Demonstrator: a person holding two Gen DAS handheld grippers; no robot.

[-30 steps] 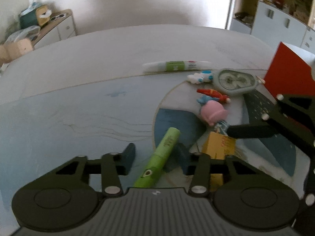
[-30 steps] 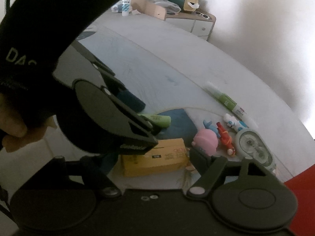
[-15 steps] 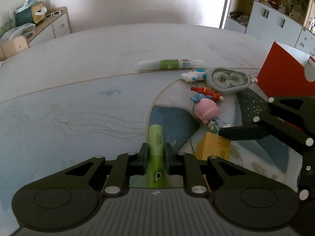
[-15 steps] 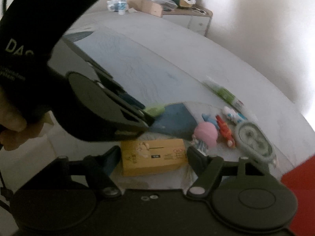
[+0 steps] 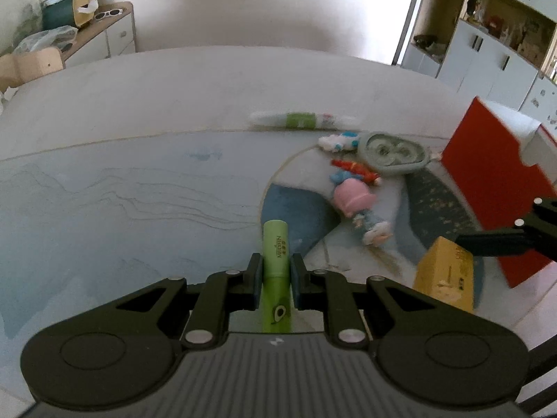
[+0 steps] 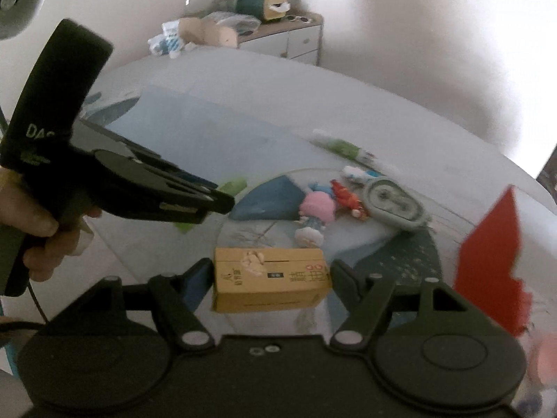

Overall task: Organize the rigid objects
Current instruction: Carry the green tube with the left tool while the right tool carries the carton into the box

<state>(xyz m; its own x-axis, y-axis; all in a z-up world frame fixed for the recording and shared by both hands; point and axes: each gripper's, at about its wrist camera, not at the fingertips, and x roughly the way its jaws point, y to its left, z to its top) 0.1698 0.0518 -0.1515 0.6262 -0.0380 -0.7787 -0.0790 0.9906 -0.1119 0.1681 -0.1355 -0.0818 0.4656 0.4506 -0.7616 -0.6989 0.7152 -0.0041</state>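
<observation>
Your left gripper point(image 5: 275, 278) was clamped on a slim green tube point(image 5: 275, 261), its pads pressing the tube's middle, with the capped end poking out ahead over the patterned counter point(image 5: 139, 181). The tube looked like stiff, light plastic with a smooth, probably slippery skin; a hold across the middle, as you had it, seemed the safest, since an end grip could let it pivot.

Your right gripper point(image 6: 271, 275) had just been closing on a small tan cardboard box point(image 6: 271, 278). Its fingers point(image 6: 343, 271) stood at the box's two short ends, apparently pressing it, and the box appeared lifted off the counter. It looked light and rigid enough, though thin card can crush; one spot on top was already torn, so a gentle squeeze on the ends would suit it.

Beyond these, near each other on the counter, lay a pink-headed figurine point(image 5: 355, 202), a small red figure point(image 5: 355, 169), a small white and blue figure point(image 5: 339, 140), and a grey oval correction-tape case point(image 5: 393, 153). A white tube with a green label point(image 5: 303, 120) lay just past them.

To the right stood a red open box point(image 5: 487, 181), probably where things were to go. Your hand point(image 6: 31, 223) showed on the left gripper's handle in the right view.
</observation>
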